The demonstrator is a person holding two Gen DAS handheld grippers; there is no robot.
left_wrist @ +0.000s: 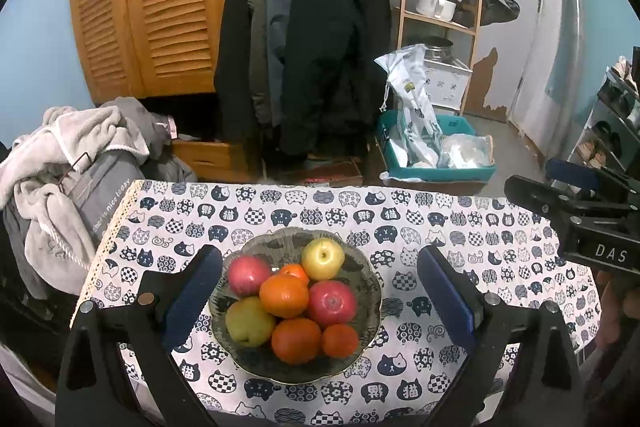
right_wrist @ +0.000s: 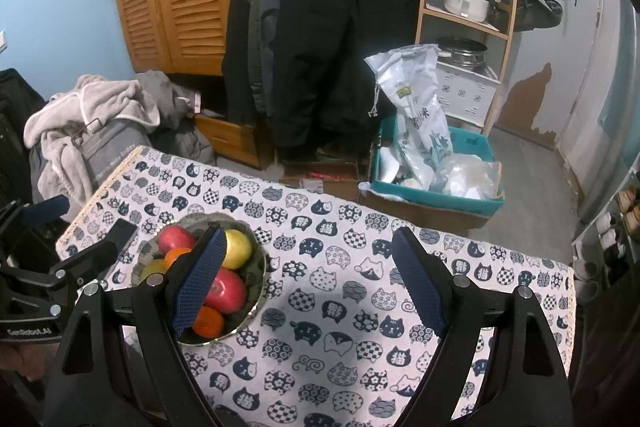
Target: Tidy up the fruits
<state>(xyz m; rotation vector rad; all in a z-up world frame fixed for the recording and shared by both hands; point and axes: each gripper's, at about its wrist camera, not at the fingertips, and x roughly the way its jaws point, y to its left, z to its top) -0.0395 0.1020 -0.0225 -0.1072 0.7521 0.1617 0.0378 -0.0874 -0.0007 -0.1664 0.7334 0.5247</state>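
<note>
On the desk (left_wrist: 460,227), draped in its cat-print cloth (right_wrist: 340,267), we've got the fruit bowl (left_wrist: 366,291) sitting toward the left half, and it's loaded: two red apples, one at the back left (left_wrist: 249,274) and one in the middle right (left_wrist: 332,303), a yellow apple (left_wrist: 323,258) at the far rim, a green one (left_wrist: 250,321) at the near left, and oranges (left_wrist: 285,295) heaped between and in front. Our left claw (left_wrist: 320,301) hangs right over that bowl, fingers spread wide, the blue pads (left_wrist: 194,297) standing outside the rim on either side and gripping nothing. Our right claw (right_wrist: 310,279) hovers over bare cloth just right of the bowl, also spread and empty, with its left pad (right_wrist: 200,279) crossing in front of the fruit in that view. Beyond the desk we see dark coats (left_wrist: 320,27) hanging, a wooden louvred cabinet (left_wrist: 152,7), a heap of grey clothes (left_wrist: 72,167), and a teal bin (right_wrist: 476,199) of bags on the floor.
</note>
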